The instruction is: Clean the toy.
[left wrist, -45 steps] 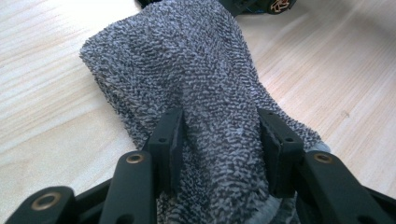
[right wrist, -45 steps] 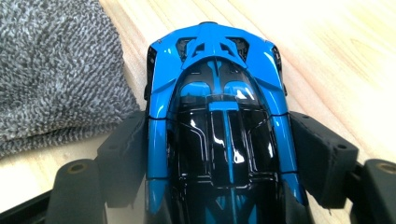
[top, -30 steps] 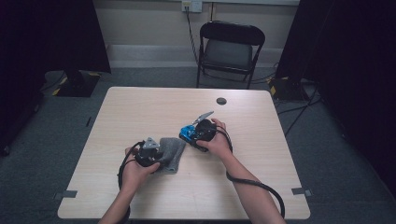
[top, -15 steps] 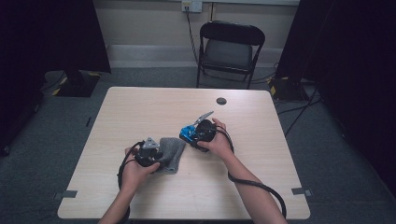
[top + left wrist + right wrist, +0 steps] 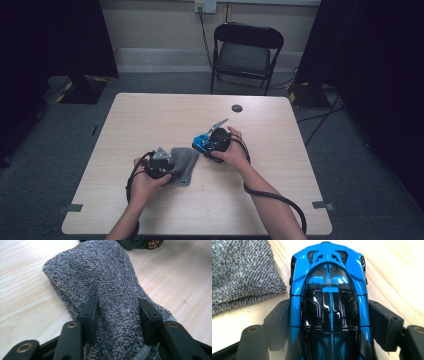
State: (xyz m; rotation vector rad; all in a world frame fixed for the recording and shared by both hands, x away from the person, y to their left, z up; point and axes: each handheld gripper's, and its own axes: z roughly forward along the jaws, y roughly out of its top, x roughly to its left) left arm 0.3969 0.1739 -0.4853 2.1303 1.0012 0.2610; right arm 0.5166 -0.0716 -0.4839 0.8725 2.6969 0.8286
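Left gripper [image 5: 117, 315] clamps its jaws on the grey cloth [image 5: 105, 280]; right gripper [image 5: 332, 322], at its 2 o'clock, grips the blue toy car [image 5: 328, 290] on the bench [image 5: 280, 190]

1. Table [image 5: 150, 115]: light wood-grain top, rectangular, standing on grey carpet.
2. Grey cloth [image 5: 183, 165]: terry weave, lying left of centre near the front edge.
3. Blue toy car [image 5: 202, 143]: on the wood just beside the cloth.
4. Small dark disc [image 5: 237, 108]: near the far edge.
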